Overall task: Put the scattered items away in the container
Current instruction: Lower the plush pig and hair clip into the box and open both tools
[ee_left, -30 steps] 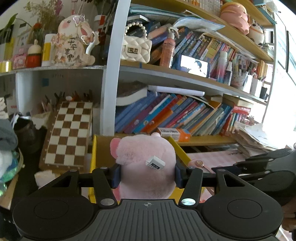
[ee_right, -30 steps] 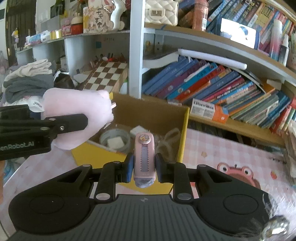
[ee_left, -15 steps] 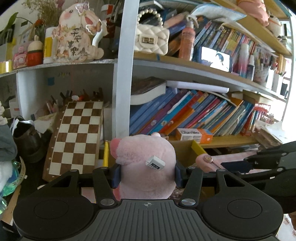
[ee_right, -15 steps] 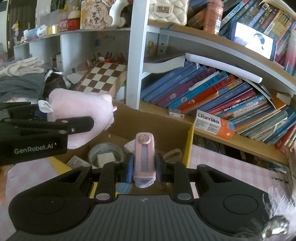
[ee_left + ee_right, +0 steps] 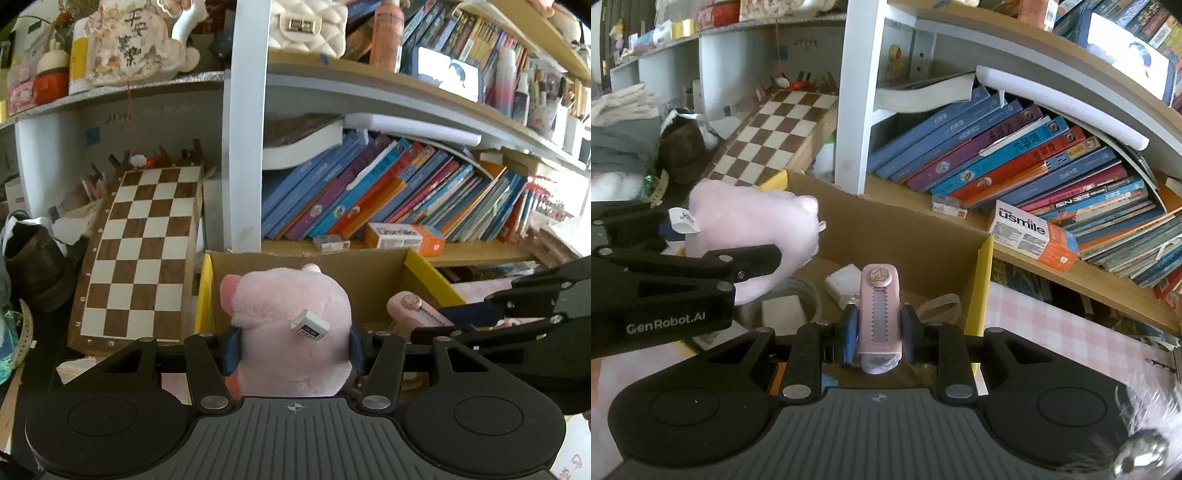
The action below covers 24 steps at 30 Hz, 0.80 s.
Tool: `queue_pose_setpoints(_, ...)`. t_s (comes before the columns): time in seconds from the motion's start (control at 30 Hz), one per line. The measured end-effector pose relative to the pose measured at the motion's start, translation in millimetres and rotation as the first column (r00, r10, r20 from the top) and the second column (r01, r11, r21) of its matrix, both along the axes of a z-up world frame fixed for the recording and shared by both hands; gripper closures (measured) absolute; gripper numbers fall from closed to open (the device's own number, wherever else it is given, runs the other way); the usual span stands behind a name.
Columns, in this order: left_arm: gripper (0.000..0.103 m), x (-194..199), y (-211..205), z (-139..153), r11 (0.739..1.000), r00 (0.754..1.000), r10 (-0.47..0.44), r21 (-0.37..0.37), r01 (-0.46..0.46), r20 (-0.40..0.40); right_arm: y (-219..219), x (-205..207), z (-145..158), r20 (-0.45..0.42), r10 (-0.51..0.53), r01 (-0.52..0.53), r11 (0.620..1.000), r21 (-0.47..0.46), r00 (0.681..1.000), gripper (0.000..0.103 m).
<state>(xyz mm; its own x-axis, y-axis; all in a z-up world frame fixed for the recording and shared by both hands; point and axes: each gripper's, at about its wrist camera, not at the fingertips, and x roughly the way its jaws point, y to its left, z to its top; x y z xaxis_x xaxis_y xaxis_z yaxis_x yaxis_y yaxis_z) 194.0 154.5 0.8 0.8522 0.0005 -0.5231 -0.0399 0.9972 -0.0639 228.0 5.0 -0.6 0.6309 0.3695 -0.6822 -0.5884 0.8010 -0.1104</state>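
My left gripper (image 5: 293, 349) is shut on a pink plush toy (image 5: 291, 328) with a white tag and holds it over the open cardboard box (image 5: 373, 273) with yellow flaps. My right gripper (image 5: 879, 332) is shut on a pink utility knife (image 5: 879, 314) with a crown sticker, above the box (image 5: 923, 240). In the right wrist view the plush (image 5: 757, 229) and the left gripper (image 5: 713, 266) are at the left. In the left wrist view the knife (image 5: 417, 310) and the right gripper (image 5: 517, 325) are at the right. A tape roll (image 5: 786, 306) and a white block (image 5: 846, 280) lie in the box.
A bookshelf with leaning books (image 5: 1015, 162) stands right behind the box. A chessboard (image 5: 144, 251) leans at the left beside a brown shoe (image 5: 29, 266). An orange-white usmile carton (image 5: 1030, 232) lies on the shelf. The pink checked tablecloth (image 5: 1052, 325) lies right of the box.
Both grippers have moved forward toward the shelf with their loads and now hang over the box opening. The box and books look closer and lower in both views.
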Motion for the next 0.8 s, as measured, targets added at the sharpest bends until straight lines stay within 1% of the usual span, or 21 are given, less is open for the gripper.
queue_pose_setpoints(0.1, 0.039, 3.9, 2.3, -3.2, 1.0, 1.0, -0.002, -0.017, 0.001, -0.014, 3.1, 11.3, -3.3, -0.002, -0.004, 0.004, 1.0, -0.011, 1.0, 0.08)
queue_pose_setpoints(0.17, 0.038, 5.2, 3.8, -4.8, 1.0, 1.0, -0.006, -0.031, 0.006, -0.019, 5.0, 19.0, -5.5, -0.003, -0.007, 0.007, 1.0, -0.019, 1.0, 0.08)
queue_pose_setpoints(0.33, 0.032, 1.5, 5.6, -3.8, 1.0, 1.0, 0.003, -0.031, -0.003, 0.0, 11.7, 36.9, -12.2, -0.014, -0.008, 0.007, 0.999, -0.04, 1.0, 0.08)
queue_pose_setpoints(0.57, 0.032, -11.8, 8.6, 0.8, 0.999, 1.0, 0.005, -0.042, -0.005, 0.015, 21.1, 57.7, -23.1, -0.039, -0.001, -0.002, 0.997, -0.082, 0.999, 0.08)
queue_pose_setpoints(0.8, 0.031, -38.5, 11.0, 6.6, 0.998, 1.0, 0.001, -0.059, 0.001, 0.03, 29.5, 69.8, -32.5, -0.055, 0.015, -0.021, 0.992, -0.124, 0.998, 0.08)
